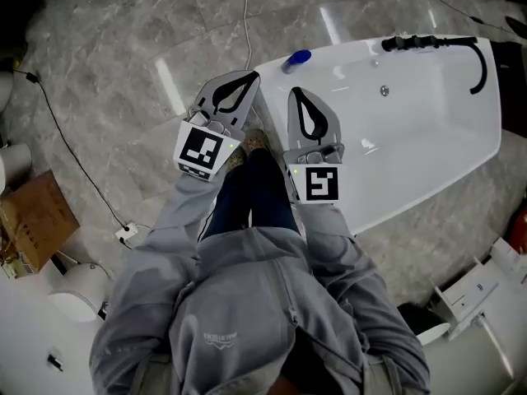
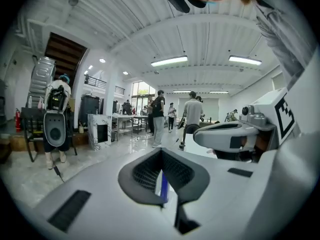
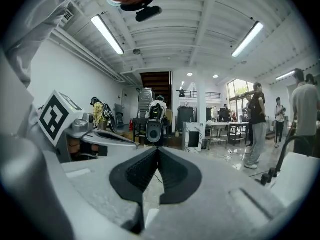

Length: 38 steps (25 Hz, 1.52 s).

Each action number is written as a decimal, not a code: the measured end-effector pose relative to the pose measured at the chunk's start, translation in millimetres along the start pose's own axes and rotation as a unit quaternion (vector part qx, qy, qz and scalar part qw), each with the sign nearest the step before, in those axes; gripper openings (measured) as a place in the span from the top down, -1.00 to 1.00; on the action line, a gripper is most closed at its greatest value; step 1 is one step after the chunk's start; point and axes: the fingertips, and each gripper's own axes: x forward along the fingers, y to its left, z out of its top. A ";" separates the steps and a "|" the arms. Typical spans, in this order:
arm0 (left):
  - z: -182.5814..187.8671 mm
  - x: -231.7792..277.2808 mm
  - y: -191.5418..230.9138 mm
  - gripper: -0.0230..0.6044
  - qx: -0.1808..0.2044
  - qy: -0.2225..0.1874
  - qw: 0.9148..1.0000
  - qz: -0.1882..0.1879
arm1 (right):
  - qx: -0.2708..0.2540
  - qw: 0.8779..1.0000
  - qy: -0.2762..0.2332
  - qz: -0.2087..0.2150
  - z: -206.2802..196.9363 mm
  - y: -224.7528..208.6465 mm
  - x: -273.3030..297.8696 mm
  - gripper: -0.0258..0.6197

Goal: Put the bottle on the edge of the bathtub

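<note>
1. The left tongs (image 1: 251, 77) were fully closed, jaws together, with nothing gripped.
2. The right tongs (image 1: 295, 93) were likewise closed and empty.
3. The blue bottle (image 1: 296, 58) rested on the rim of the white bathtub (image 1: 412, 196), just beyond both tongs' tips and clear of them.

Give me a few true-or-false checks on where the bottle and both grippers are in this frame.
1. The blue bottle rests on the rim of the bathtub. True.
2. The left gripper is gripping the bottle. False: its jaws are shut on nothing, and the bottle sits apart from it.
3. The right gripper has its jaws wide apart. False: they are together.
4. A black faucet sits on the bathtub's rim. True.
</note>
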 end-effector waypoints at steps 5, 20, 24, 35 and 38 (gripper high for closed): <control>57.9 -45.2 4.3 0.91 0.005 -0.035 0.998 0.054 | -0.024 1.000 -0.007 0.019 48.2 17.4 -9.0 0.91; 164.8 -202.8 19.9 0.91 -0.006 -0.106 0.970 0.221 | -0.044 0.990 -0.079 0.109 181.7 103.3 -23.1 0.91; 167.0 -232.6 18.9 0.91 -0.019 -0.116 0.958 0.263 | -0.040 0.988 -0.076 0.130 188.1 119.2 -28.5 0.91; 167.2 -266.9 14.1 0.91 -0.007 -0.118 0.945 0.306 | -0.043 0.983 -0.070 0.166 187.9 143.8 -41.2 0.91; 173.2 -259.5 5.3 0.91 0.002 -0.120 0.949 0.293 | -0.042 0.982 -0.068 0.173 186.0 143.6 -39.9 0.91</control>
